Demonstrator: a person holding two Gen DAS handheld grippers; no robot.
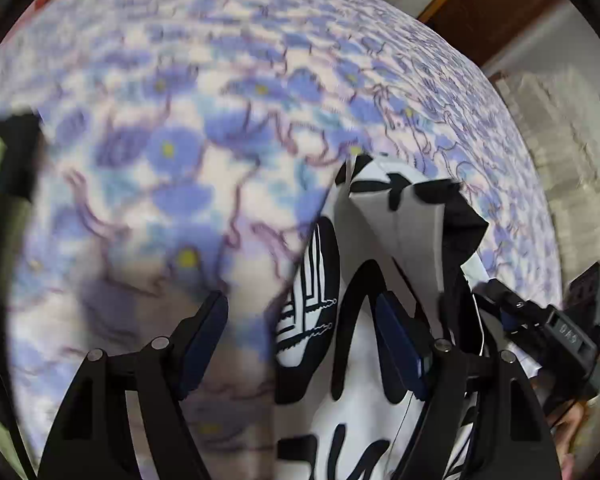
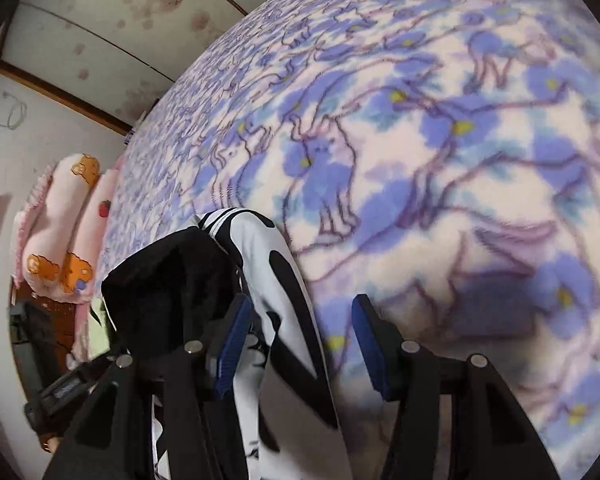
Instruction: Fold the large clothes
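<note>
A white garment with black markings and a black lining (image 1: 396,220) lies bunched on the blue-flowered blanket (image 1: 204,128). My left gripper (image 1: 300,320) is open; the garment's folds lie between its fingers, nearer the right pad (image 1: 396,336). In the right wrist view the same garment (image 2: 276,272) runs between the fingers of my open right gripper (image 2: 300,332), close to the left pad (image 2: 232,344). The other gripper's black body shows at the right edge of the left view (image 1: 556,332) and at the lower left of the right view (image 2: 72,384).
The blanket (image 2: 420,140) covers the whole bed. Pink pillows with bear prints (image 2: 60,232) lie at the bed's left side. A stained wall with wooden trim (image 2: 100,40) stands behind. A wooden door frame (image 1: 488,12) is at the upper right.
</note>
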